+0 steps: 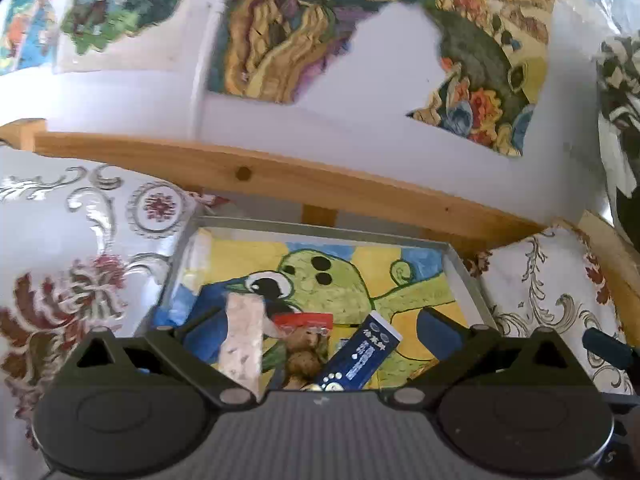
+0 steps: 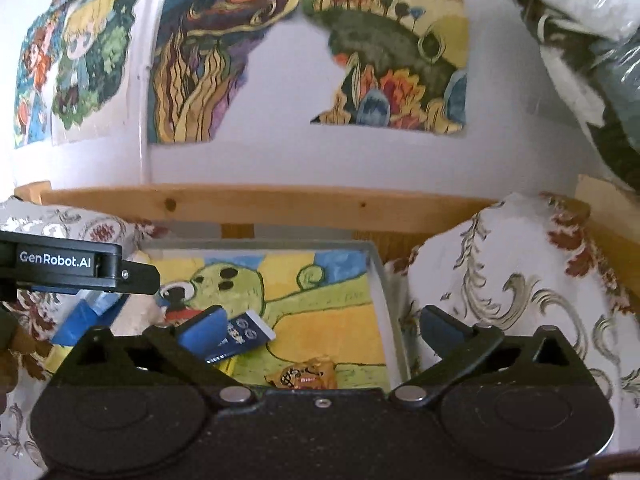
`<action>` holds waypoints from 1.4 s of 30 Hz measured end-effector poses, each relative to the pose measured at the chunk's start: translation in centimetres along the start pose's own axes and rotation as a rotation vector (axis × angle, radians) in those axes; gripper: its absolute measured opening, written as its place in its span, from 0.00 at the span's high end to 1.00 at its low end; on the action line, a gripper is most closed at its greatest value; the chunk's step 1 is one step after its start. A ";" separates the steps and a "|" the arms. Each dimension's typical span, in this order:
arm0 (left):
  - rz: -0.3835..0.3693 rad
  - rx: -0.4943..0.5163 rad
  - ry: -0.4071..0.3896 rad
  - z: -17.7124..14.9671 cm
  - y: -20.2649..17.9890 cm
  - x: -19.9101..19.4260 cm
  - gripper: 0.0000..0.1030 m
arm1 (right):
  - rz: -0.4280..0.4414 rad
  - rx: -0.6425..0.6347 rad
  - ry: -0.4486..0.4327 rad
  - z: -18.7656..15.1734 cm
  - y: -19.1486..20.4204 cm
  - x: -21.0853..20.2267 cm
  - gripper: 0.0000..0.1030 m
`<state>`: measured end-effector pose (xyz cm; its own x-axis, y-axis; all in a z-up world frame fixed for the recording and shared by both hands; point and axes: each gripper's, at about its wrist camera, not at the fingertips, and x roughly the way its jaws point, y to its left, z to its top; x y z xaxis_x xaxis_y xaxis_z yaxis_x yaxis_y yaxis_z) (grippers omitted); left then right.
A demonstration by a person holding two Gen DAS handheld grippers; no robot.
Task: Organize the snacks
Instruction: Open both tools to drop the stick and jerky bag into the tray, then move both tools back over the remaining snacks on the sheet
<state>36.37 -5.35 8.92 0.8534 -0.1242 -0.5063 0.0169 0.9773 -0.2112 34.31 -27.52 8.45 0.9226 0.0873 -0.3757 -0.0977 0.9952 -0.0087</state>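
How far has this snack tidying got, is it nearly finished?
Done: four snacks lie in the tray: a pale bar, a red-topped packet, a dark blue pack and an orange wrapped snack. In hand: nothing; the left tool and right tool are both open and empty above it. Left: no loose snacks show on the cloth, so it may be nearly finished.

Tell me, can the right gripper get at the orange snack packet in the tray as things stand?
Probably yes. The right gripper is open and empty, and the orange snack packet lies uncovered on the tray floor just below it, apart from the blue box.
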 end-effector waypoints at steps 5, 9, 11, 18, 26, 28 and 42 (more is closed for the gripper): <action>0.023 -0.045 -0.025 -1.5 0.9 -2.5 0.01 | 0.002 -0.008 -0.023 0.1 -0.2 -2.2 0.01; 0.041 -0.070 -0.034 -2.6 1.5 -4.4 0.01 | 0.006 -0.025 -0.039 -0.2 0.0 -4.1 0.01; 0.052 -0.075 -0.043 -3.2 1.7 -5.3 0.01 | 0.012 -0.037 -0.047 -0.5 0.2 -5.2 0.01; 0.069 -0.061 -0.054 -5.7 2.2 -8.3 0.01 | 0.037 -0.048 -0.059 -1.9 1.2 -8.5 0.01; 0.078 -0.073 -0.059 -8.5 3.4 -11.4 0.00 | 0.050 -0.026 -0.062 -4.4 1.8 -12.4 0.01; 0.084 -0.073 -0.061 -9.3 3.8 -12.1 0.00 | 0.042 -0.025 -0.072 -5.0 1.9 -13.4 0.01; 0.136 -0.017 -0.049 -14.4 5.4 -15.5 0.00 | 0.033 -0.009 -0.049 -10.0 2.9 -18.1 0.01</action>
<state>15.69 -0.59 3.58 0.8717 0.0187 -0.4897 -0.1097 0.9814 -0.1578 13.58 -26.71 5.93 0.9360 0.1220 -0.3302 -0.1313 0.9913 -0.0059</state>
